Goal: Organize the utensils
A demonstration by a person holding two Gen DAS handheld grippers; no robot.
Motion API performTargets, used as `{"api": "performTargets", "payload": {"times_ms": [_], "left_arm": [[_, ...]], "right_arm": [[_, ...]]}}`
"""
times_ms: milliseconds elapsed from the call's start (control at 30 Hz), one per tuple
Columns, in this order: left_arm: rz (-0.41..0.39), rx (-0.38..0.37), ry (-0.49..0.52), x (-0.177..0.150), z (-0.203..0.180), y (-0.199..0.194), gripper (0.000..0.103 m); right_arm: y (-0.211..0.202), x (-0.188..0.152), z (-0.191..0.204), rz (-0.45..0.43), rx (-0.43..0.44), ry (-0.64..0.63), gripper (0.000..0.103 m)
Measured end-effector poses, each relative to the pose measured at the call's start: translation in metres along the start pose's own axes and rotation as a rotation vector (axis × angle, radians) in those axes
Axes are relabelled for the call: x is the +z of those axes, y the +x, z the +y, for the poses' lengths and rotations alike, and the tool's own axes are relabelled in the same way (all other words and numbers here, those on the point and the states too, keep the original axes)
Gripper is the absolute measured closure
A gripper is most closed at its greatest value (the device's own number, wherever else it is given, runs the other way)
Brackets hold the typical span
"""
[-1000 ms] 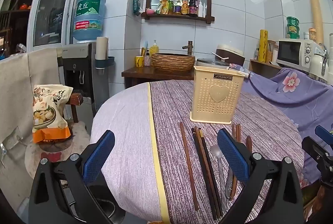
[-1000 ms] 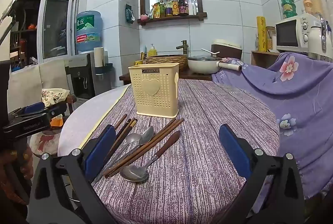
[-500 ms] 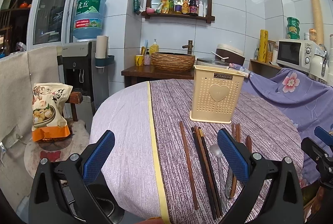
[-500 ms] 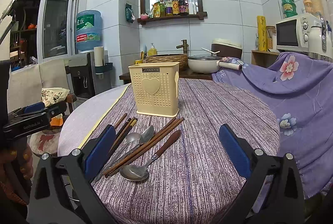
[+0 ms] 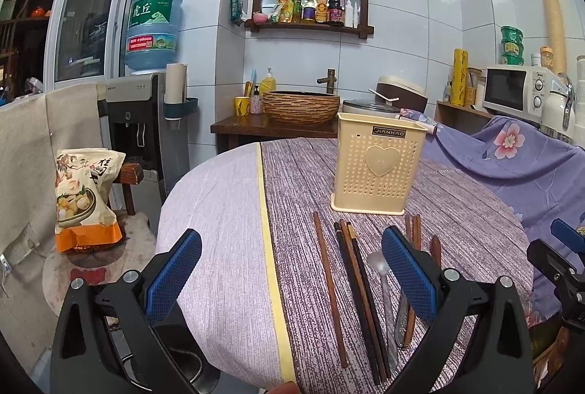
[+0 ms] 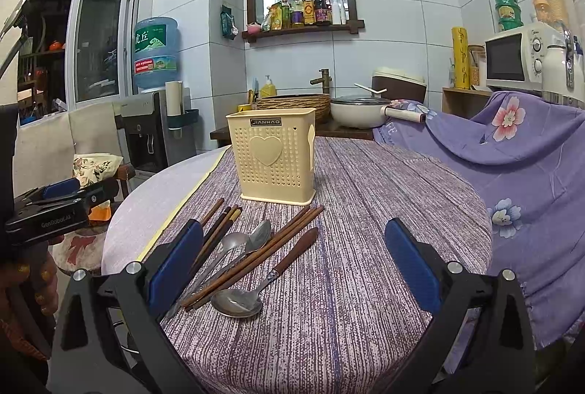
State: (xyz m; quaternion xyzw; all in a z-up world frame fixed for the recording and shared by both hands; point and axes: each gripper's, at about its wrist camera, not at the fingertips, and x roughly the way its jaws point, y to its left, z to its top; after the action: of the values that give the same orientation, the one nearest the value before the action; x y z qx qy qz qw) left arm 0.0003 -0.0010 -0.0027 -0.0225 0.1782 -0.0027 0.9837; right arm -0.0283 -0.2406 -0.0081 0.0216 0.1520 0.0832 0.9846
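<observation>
- Round table [image 6: 384,211], striped cloth; cream utensil holder [image 6: 272,158] upright near centre, appears empty
- Chopsticks [image 6: 256,256] and spoons fanned loose just before holder; wood-handled spoon [image 6: 268,278] nearest right gripper [image 6: 292,267]
- Right gripper spread wide, grasping nothing; left gripper [image 5: 292,273] likewise released, over table edge
- Judgement: nothing sorted yet; take outermost spoon by handle first, pinch mid-shaft, avoid dragging neighbours

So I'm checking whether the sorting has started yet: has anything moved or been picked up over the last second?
Nothing visibly changed. Both grippers, left and right, hang open and empty short of the utensils. The chopsticks and spoons lie on the tablecloth in front of the holder, as before.
</observation>
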Motion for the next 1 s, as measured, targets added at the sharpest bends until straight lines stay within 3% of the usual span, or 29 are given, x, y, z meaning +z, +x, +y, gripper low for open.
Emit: {"api": "performTargets", "payload": {"times_ms": [1000], "left_arm": [[0.003,-0.001,0.000,0.0005,-0.0009,0.0008,0.006]], "right_arm": [[0.0027,0.0003,0.0033,0.006,0.002,-0.001,0.005]]}}
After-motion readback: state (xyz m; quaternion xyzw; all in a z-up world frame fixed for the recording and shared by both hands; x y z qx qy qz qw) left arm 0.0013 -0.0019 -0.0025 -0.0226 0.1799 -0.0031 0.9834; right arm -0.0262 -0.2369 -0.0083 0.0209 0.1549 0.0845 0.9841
